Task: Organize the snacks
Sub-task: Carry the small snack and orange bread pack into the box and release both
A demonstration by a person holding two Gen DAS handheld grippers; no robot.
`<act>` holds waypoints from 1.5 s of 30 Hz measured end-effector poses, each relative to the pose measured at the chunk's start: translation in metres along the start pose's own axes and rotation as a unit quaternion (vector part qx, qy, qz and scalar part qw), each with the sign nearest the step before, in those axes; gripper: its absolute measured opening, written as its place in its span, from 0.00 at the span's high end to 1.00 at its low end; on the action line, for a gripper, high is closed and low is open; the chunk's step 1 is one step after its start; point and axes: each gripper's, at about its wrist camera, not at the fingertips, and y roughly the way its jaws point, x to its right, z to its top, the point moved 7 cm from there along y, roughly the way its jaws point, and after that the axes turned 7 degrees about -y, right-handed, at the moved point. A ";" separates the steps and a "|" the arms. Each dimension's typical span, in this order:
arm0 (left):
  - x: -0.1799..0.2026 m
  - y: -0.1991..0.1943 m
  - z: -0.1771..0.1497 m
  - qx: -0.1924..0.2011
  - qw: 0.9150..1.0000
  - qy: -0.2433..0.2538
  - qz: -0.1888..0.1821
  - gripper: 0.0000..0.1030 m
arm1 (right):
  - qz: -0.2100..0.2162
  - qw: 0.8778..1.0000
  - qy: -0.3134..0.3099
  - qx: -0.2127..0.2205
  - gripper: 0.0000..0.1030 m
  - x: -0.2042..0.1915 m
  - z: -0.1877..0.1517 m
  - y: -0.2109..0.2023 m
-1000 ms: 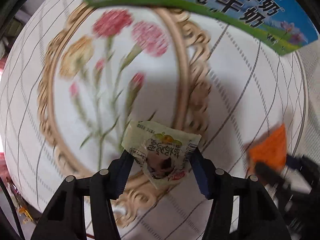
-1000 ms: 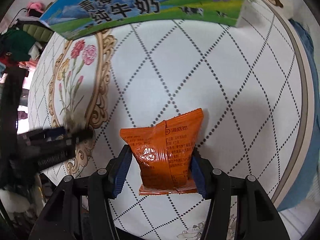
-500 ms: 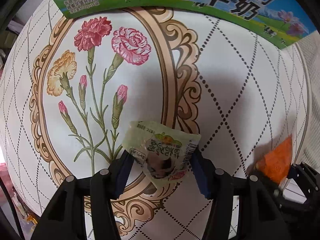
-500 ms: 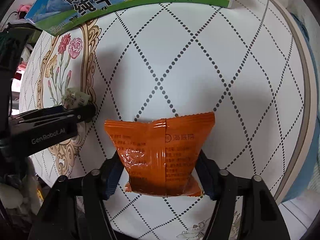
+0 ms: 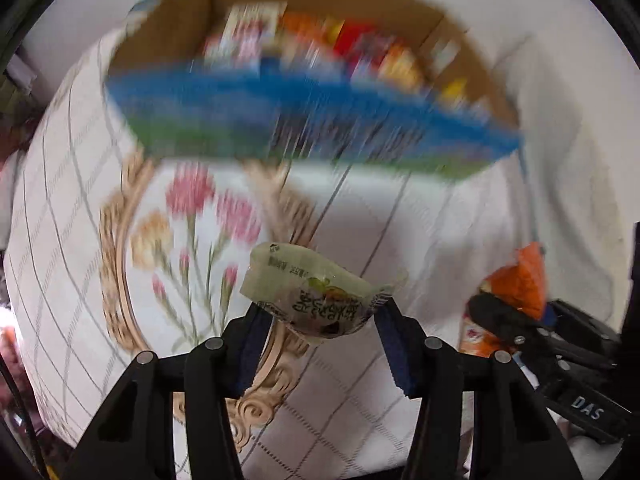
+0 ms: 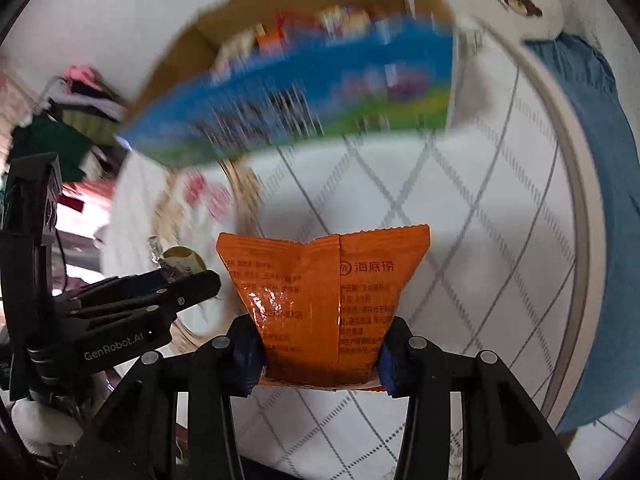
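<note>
My left gripper (image 5: 320, 316) is shut on a small pale green snack packet (image 5: 316, 292) and holds it above the tablecloth. My right gripper (image 6: 320, 348) is shut on an orange snack packet (image 6: 320, 300), also lifted. Ahead stands an open cardboard box (image 5: 240, 8) with a blue and green milk-print side (image 5: 300, 120), holding several colourful snacks (image 5: 320, 48). The box also shows in the right wrist view (image 6: 300, 92). The left gripper (image 6: 160, 292) appears at the left of the right wrist view; the orange packet (image 5: 520, 280) appears at the right of the left wrist view.
A white tablecloth (image 6: 460, 200) with a diamond grid and a flower medallion (image 5: 192, 240) covers the round table. A blue cloth (image 6: 600, 160) hangs at the right edge. Clutter of clothes (image 6: 72, 128) lies beyond the table at the left.
Both grippers have risen and tilted up with their packets. The open top of the box and the snacks inside have come into view; the view is motion-blurred.
</note>
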 end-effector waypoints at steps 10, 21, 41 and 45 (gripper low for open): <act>0.017 -0.050 0.154 0.074 0.996 0.035 0.020 0.51 | -0.032 0.995 -0.029 0.094 0.54 -0.006 0.171 -0.045; -0.058 0.037 0.250 -0.005 0.995 -0.018 0.099 0.51 | -0.096 0.995 -0.010 0.004 0.54 0.037 0.265 0.035; -0.049 0.063 0.219 -0.068 0.991 0.000 0.115 0.04 | -0.118 0.988 -0.009 -0.095 0.04 0.047 0.243 0.088; -0.048 0.053 0.208 -0.058 0.992 0.000 0.113 0.04 | -0.124 0.988 -0.019 -0.093 0.04 0.044 0.239 0.082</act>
